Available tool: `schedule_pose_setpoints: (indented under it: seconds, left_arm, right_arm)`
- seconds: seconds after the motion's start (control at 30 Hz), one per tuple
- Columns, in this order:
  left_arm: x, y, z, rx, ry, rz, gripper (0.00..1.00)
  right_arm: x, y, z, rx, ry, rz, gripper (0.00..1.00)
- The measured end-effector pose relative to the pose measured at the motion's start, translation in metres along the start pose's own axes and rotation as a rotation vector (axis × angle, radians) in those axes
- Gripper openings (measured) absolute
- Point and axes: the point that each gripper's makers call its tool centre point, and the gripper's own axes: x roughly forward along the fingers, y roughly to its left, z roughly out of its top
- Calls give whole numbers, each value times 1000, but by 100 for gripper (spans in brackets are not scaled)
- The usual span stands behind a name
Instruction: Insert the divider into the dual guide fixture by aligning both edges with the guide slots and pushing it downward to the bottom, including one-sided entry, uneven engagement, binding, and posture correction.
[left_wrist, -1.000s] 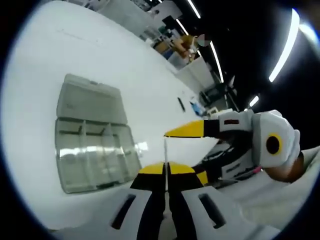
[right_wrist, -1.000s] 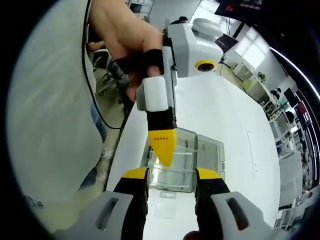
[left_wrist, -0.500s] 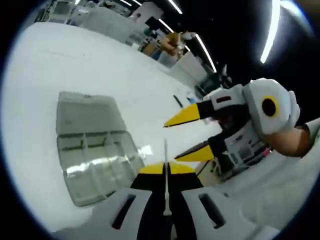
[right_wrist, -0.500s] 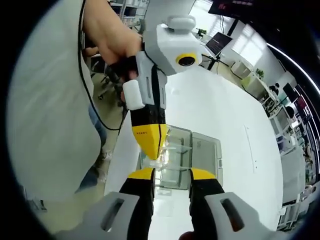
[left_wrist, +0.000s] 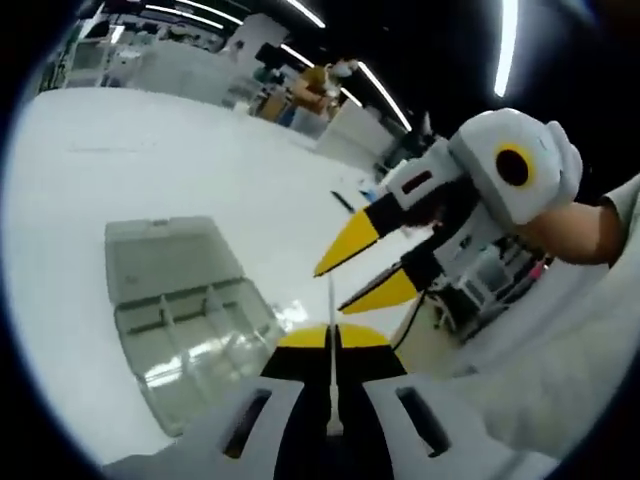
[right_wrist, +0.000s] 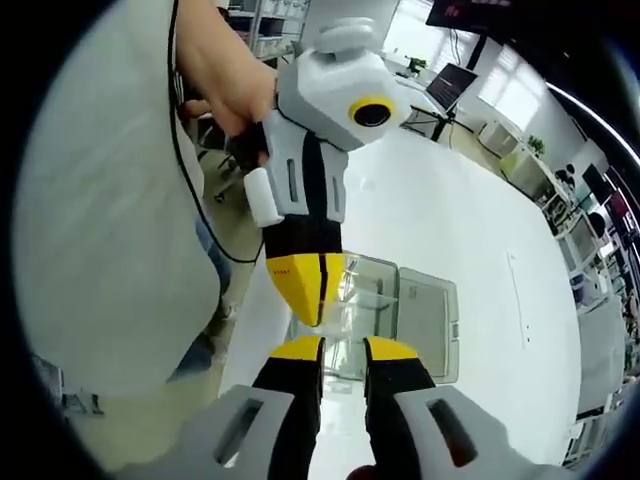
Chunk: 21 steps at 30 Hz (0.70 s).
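Observation:
My left gripper is shut on a thin clear divider, seen edge-on and sticking forward from its yellow tips. The right gripper comes in from the right with its jaws apart, one tip on either side of the divider's far end. In the right gripper view, my right gripper stands open with a narrow gap, just under the shut yellow tip of the left gripper. A clear compartment box lies with its lid open on the white table, below both grippers; it also shows as the box.
A person's light shirt fills the left side, with a hand on the left gripper and a black cable hanging. A small dark object lies on the table further off. Benches and shelves stand in the background.
The right gripper's jaws have narrowed and moved closer around the divider's far end. Both views have tilted with the hands. The left gripper has stayed shut on the divider.

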Motion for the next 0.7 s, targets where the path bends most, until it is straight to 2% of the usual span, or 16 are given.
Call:
schedule_pose_setpoints:
  seconds: [0.33,0.6,0.7]
  left_arm:
    - [2,-5,-2,136,14,-11,0]
    - [3,-8,-6,246,32,-27,0]
    - [3,-10,-5,264,25,-38,0]
  right_arm:
    - [0,4,-3,18,7,71,5]
    - [0,10,-5,64,-4,148,2]
    - [1,13,-6,83,-3,168,3]
